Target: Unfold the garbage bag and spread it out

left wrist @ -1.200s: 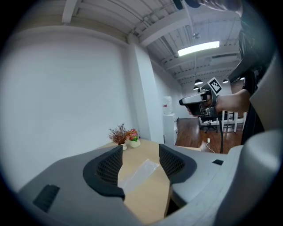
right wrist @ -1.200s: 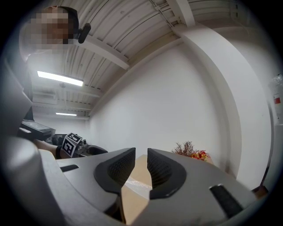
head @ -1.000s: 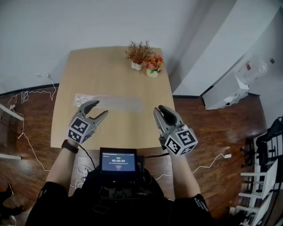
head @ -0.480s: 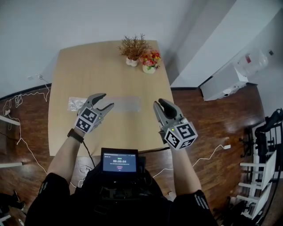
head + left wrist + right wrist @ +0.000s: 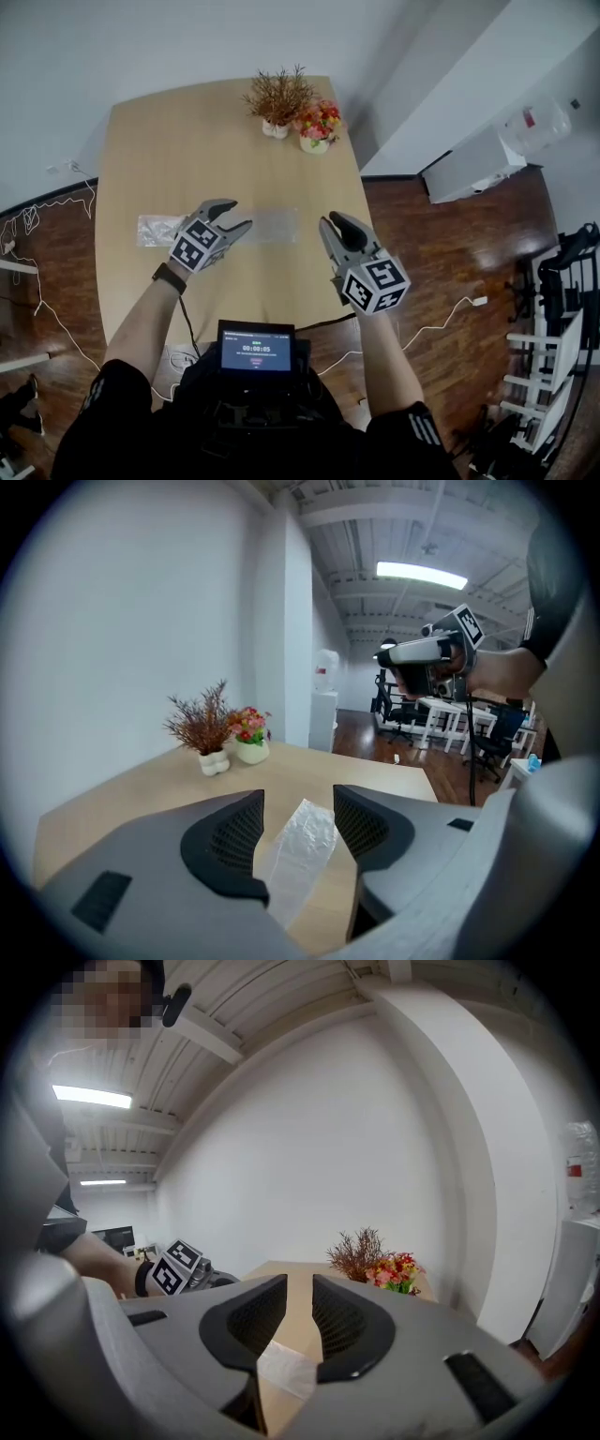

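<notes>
Surface: a light wooden counter point(image 5: 187, 141) with rounded corners, its far edge close to a white wall point(image 5: 141, 37).
Room: dark wooden plank floor point(image 5: 441, 244) lies on both sides of the counter. The left tool view looks past the right edge into an open office with desks, chairs and a ceiling strip light point(image 5: 422, 574).
Task thing: a folded, clear, crinkled plastic garbage bag point(image 5: 272, 226) lies flat as a long strip across the middle of the counter, from near the left edge to about the centre, parallel to the near edge.
Left tool point(image 5: 236, 214): held over the middle of the strip with its jaws spread wide. The bag shows below the gap, and neither pad presses on it.
Right tool point(image 5: 332, 221): held over the counter near the right edge, just beyond the bag's right end. Its jaws stand a narrow slit apart, with nothing pinched.
Far right corner: a brown dried-twig plant in a small white pot point(image 5: 277, 98) stands beside a bunch of red and yellow flowers in a cream pot point(image 5: 317, 124), well apart from the bag.
Near edge: a black device with a lit screen point(image 5: 255, 349) sits at the person's chest.
Floor at left: thin white cables point(image 5: 37, 220) trail loosely.
In the way: only the left tool covers part of the strip.
</notes>
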